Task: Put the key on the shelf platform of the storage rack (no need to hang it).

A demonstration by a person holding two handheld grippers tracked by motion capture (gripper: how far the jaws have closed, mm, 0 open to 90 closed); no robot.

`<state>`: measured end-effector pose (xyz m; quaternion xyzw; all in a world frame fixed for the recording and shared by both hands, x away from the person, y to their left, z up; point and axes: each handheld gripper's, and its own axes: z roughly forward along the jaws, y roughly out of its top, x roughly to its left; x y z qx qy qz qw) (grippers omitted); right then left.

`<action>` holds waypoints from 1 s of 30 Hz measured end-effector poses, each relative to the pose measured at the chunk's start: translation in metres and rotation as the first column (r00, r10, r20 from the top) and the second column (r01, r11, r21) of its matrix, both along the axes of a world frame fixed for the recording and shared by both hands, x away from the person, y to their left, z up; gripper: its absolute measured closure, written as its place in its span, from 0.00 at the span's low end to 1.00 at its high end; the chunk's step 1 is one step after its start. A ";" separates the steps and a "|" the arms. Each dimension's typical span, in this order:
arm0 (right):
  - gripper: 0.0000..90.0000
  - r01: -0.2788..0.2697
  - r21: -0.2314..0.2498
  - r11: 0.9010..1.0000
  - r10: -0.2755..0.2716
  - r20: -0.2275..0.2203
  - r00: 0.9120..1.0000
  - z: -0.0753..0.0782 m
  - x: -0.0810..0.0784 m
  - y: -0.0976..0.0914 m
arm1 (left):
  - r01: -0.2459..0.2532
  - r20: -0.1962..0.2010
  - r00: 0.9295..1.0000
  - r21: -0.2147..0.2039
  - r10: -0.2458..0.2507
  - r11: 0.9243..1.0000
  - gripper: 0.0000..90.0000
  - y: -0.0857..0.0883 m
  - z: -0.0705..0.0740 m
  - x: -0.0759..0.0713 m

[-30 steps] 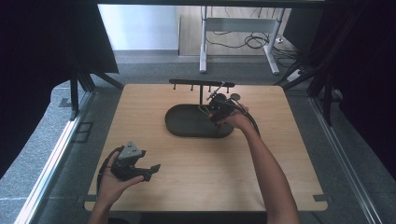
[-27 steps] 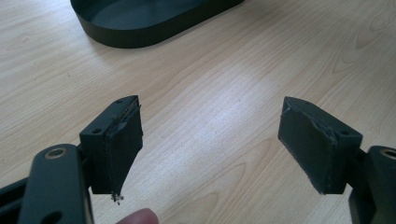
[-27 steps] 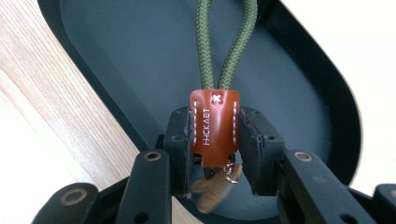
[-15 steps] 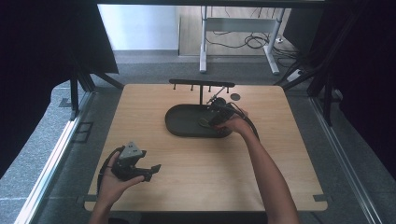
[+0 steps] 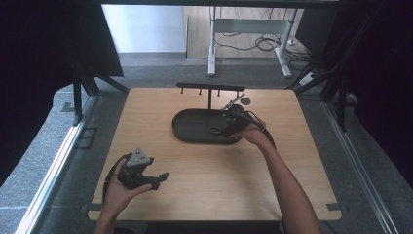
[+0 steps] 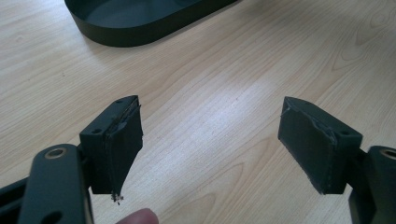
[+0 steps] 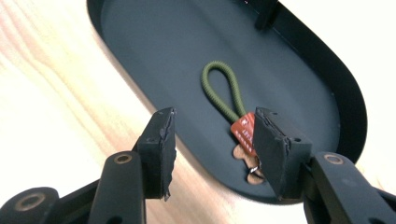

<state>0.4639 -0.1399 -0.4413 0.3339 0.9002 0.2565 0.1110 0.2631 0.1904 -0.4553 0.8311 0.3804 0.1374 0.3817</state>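
Now hovering over the near right end of the dark oval tray [image 5: 195,127], right hand-held gripper [image 5: 229,127] with jaws partly apart, having just been opening, gripping nothing. Lying flat on the tray floor in the right gripper view, a keychain [image 7: 233,116]: olive-green cord loop reaching toward the tray's middle, red-orange tag [image 7: 243,131] at its near end, small metal ring [image 7: 254,169] and brownish leather piece below that. Sitting partly behind the right jaw's pad, that tag, with the pad just beside or above it, not pressing on it; left jaw hanging over the tray's near rim and the wood. Standing behind the tray at the far side of the table [image 5: 146,112], a black rack [image 5: 210,87] with small pegs; lying just right of it, a small dark round disc [image 5: 246,101].

Resting near the front left corner, well apart from the tray, left hand-held gripper [image 6: 210,144] held in a hand [image 5: 117,187], jaws spread wide, empty, bare wood showing between the pads. Peeking in at the bottom edge of the left gripper view, a fingertip [image 6: 137,217].
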 end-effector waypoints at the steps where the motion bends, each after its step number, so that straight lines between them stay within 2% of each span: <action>1: 0.55 -0.003 0.005 1.000 0.003 0.001 1.000 0.001 -0.003 -0.003 | -0.001 0.001 1.000 -0.003 0.001 1.000 0.25 -0.001 0.000 0.000; 5: 0.55 -0.017 0.013 1.000 0.017 0.011 1.000 0.004 -0.012 -0.010 | 0.002 0.003 1.000 -0.002 -0.002 1.000 0.25 -0.001 0.000 -0.001; 13: 0.55 -0.055 0.051 0.997 0.054 0.020 0.998 0.002 -0.043 -0.025 | -0.001 0.000 1.000 0.003 0.001 1.000 0.25 -0.001 0.000 0.000; 19: 0.55 -0.054 0.071 0.996 0.053 0.024 0.998 0.000 -0.063 -0.039 | 0.002 0.000 1.000 0.007 -0.002 1.000 0.25 -0.004 -0.001 -0.001; 30: 0.54 -0.041 0.124 0.991 0.039 0.016 0.999 -0.019 -0.101 -0.064 | 0.008 0.000 1.000 0.013 -0.008 1.000 0.25 -0.005 -0.001 -0.001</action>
